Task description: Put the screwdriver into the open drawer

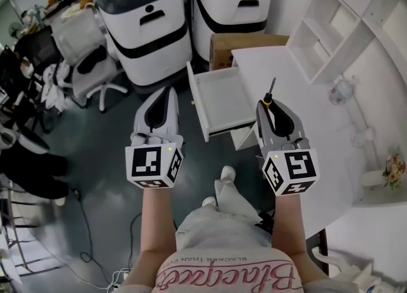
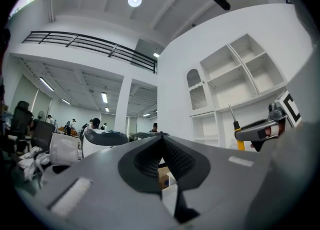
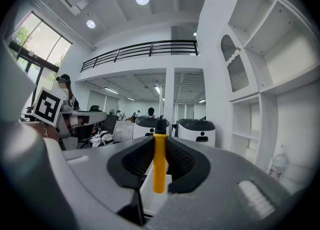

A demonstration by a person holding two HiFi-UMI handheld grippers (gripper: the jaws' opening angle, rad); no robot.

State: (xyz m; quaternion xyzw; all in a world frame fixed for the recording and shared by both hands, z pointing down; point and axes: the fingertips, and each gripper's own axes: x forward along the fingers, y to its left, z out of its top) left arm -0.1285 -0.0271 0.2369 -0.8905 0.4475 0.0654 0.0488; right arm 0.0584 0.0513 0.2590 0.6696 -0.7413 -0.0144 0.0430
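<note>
In the head view my right gripper [image 1: 268, 103] is shut on the screwdriver [image 1: 270, 92]. Its yellow handle sits between the jaws and the dark shaft sticks out beyond the tips. The right gripper view shows that yellow handle [image 3: 159, 161] upright between the black pads. The open white drawer [image 1: 222, 104] is pulled out of the desk just left of this gripper, with nothing visible in it. My left gripper [image 1: 166, 93] hovers over the floor to the drawer's left, its jaws shut with nothing between them. From the left gripper view the screwdriver [image 2: 239, 135] shows at the right.
The curved white desk [image 1: 299, 88] carries a plastic bottle [image 1: 340, 88] and flowers [image 1: 394, 170], with a white shelf unit [image 1: 331, 25] behind. Two white-and-black machines [image 1: 145, 21] [image 1: 232, 6] and a cardboard box [image 1: 219, 49] stand beyond the drawer. An office chair [image 1: 95, 72] is at the left.
</note>
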